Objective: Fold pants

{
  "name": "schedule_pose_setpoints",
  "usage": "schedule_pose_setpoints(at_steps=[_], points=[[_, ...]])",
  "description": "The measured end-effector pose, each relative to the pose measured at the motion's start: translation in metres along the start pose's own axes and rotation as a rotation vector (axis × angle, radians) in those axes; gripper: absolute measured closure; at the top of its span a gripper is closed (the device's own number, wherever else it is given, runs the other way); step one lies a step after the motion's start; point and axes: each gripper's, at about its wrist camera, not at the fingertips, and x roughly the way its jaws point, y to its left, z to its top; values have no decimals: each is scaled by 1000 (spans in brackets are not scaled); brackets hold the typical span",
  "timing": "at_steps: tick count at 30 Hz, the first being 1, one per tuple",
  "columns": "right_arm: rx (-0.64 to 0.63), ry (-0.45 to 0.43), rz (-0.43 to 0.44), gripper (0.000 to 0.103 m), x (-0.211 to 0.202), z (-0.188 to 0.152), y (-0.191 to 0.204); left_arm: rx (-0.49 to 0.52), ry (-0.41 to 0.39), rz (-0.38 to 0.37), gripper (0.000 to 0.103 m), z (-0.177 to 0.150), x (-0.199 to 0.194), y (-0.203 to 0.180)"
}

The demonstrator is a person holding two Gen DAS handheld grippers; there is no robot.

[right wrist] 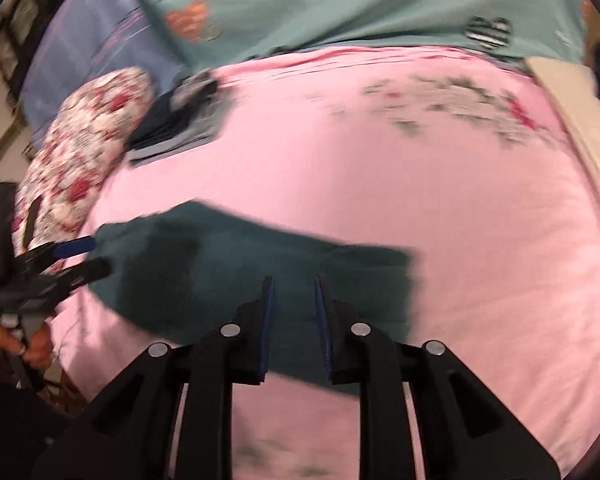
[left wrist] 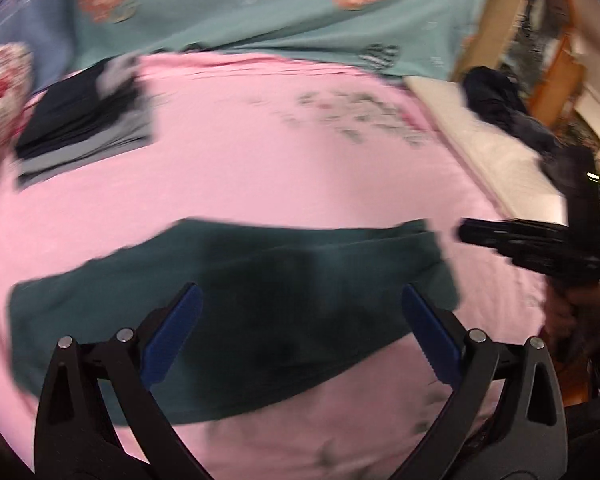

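Dark green pants (left wrist: pixel 236 300) lie folded flat on the pink bed sheet (left wrist: pixel 280 168); they also show in the right wrist view (right wrist: pixel 240 280). My left gripper (left wrist: pixel 300 296) hovers over the pants, jaws wide open and empty. It shows at the left edge of the right wrist view (right wrist: pixel 86 254), by the pants' left end. My right gripper (right wrist: pixel 294 280) is over the pants' near edge, jaws a narrow gap apart, holding nothing. It also shows in the left wrist view (left wrist: pixel 468 232), just off the pants' right end. Both views are motion-blurred.
A stack of folded dark and grey clothes (left wrist: pixel 84 128) sits at the far left of the bed. A floral pillow (right wrist: pixel 76 152) lies beside it. A teal heart-print blanket (left wrist: pixel 280 8) covers the far side. A white mattress edge (left wrist: pixel 496 160) with dark clothing (left wrist: pixel 496 96) is at the right.
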Motion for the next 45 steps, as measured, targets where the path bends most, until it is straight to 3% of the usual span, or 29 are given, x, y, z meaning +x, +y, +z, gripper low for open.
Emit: schedule_pose_setpoints(at_steps=[3, 6, 10, 12, 14, 16, 18, 20, 22, 24, 27, 28, 30, 32, 35, 40, 42, 45], points=[[-75, 71, 8, 83, 10, 8, -30, 82, 16, -71, 8, -1, 32, -39], [-192, 138, 82, 83, 23, 15, -40, 140, 84, -13, 10, -11, 66, -51], [-345, 214, 161, 83, 43, 22, -44, 41, 181, 55, 12, -29, 99, -39], [-425, 285, 199, 85, 60, 24, -44, 56, 154, 80, 11, -35, 96, -38], [-485, 294, 209, 95, 69, 32, -45, 115, 149, 139, 10, -42, 99, -49], [-435, 257, 247, 99, 68, 47, -56, 120, 132, 169, 8, -46, 99, -53], [-386, 191, 203, 103, 71, 61, -69, 99, 132, 175, 8, -44, 97, -51], [-385, 216, 150, 103, 84, 60, -79, 95, 149, 181, 8, -42, 97, -50], [-356, 220, 158, 103, 80, 58, -84, 81, 153, 179, 9, -40, 97, -47], [-289, 190, 276, 101, 59, 57, -83, 88, 154, 185, 9, -39, 99, -48], [-249, 227, 445, 101, 50, 39, -72, 109, 153, 179, 8, -43, 100, -49], [-252, 246, 439, 101, 55, 33, -70, 116, 157, 177, 8, -42, 101, -50], [-264, 294, 301, 103, 80, 16, -80, 130, 173, 178, 8, -41, 101, -51], [-143, 288, 362, 103, 88, 18, -96, 126, 200, 187, 10, -34, 97, -53], [-165, 235, 348, 101, 73, 23, -86, 96, 152, 101, 10, -19, 78, -63], [-91, 250, 423, 100, 69, 37, -104, 166, 110, -157, 10, -1, 83, -127], [-94, 276, 431, 93, 73, 45, -107, 264, 123, -193, 11, -7, 95, -156], [-139, 291, 429, 80, 70, 51, -113, 364, 138, -146, 15, -22, 113, -178]])
